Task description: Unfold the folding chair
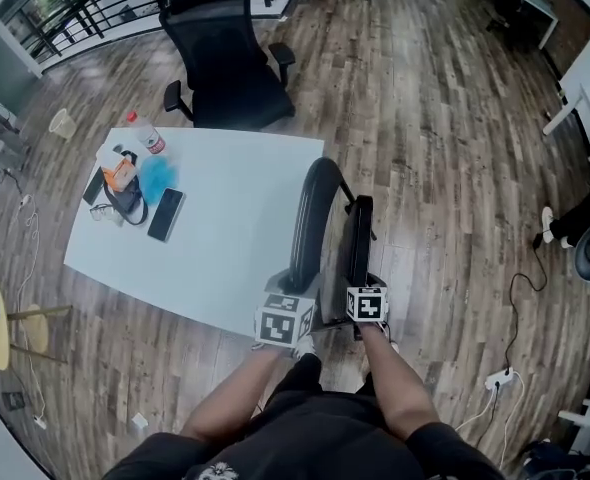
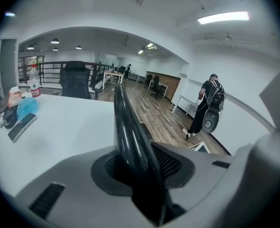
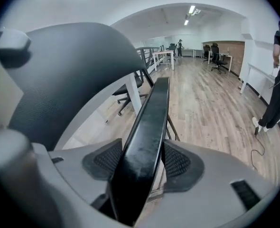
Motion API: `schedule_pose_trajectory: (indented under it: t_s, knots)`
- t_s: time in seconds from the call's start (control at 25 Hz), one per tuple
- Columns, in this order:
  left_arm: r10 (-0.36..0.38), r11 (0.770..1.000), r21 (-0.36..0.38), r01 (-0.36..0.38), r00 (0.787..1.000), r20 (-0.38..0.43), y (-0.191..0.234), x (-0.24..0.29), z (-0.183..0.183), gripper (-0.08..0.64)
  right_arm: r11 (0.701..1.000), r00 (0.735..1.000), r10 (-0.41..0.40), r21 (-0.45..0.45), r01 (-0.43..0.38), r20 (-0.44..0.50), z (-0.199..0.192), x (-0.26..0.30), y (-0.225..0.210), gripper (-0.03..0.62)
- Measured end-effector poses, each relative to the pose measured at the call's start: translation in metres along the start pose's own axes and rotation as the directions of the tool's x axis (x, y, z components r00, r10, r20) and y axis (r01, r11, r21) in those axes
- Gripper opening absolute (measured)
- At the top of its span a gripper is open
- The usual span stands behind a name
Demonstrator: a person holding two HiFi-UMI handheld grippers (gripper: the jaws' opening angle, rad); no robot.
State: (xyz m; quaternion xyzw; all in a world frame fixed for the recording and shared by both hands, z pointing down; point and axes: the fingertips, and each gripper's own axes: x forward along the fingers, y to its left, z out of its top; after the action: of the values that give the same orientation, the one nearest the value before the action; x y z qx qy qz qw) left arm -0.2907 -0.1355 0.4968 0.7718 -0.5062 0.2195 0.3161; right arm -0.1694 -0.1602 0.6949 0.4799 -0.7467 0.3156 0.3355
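Status: grasp looks done, spread not started.

- folding chair (image 1: 327,230) stands upright on the floor (image 1: 445,168), folded, straight ahead of both grippers. Its two black panels are close together and nearly parallel.
- left gripper (image 1: 297,298): narrow, pads clamped on the thin top edge of the curved panel (image 1: 310,213). The edge runs straight out from between the jaws, with the counter (image 1: 225,238) just to that gripper's left.
- right gripper (image 1: 363,286): wider set, closed on the thicker flat panel (image 1: 358,240). The panel fills the gap and both pads look to be in contact. The curved panel bulks up close on this gripper's left.
- The grippers sit side by side at the near end of the chair, one per panel.

Step, my read: both holds are on, so pulling the panels apart comes next.

Next move needs:
- Anchor one panel and swing the other away from it, following the hinge arc rather than a straight pull.
- The counter edge is tight on the left, so opening toward the right gripper's free side looks safer.
- The left hold is on a thin, glossy edge, so it may slip. Keep it firm and go slowly.
- I can't see the legs or hinge from here. Watch for the feet skidding on the floor.
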Motion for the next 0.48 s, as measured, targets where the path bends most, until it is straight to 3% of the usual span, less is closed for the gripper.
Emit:
schedule_pose_trajectory:
  t_s: [0.2, 0.36, 0.48]
  knots:
    - [0.061, 0.998, 0.008, -0.061, 0.998, -0.030, -0.017, 0.021, -0.003, 0.123, 0.991, 0.995, 0.093, 0.100, -0.095, 0.019, -0.018, -0.024, -0.082, 0.272]
    - [0.121, 0.993, 0.019, -0.120, 0.991, -0.062, -0.048, 0.046, -0.014, 0.129, 0.949, 0.964, 0.263, 0.174, -0.263, 0.020, -0.050, -0.042, -0.158, 0.283]
    - [0.151, 0.988, 0.020, -0.150, 0.986, -0.076, -0.061, 0.068, -0.020, 0.133, 0.923, 0.946, 0.323, 0.215, -0.318, 0.012, -0.068, -0.040, -0.216, 0.342]
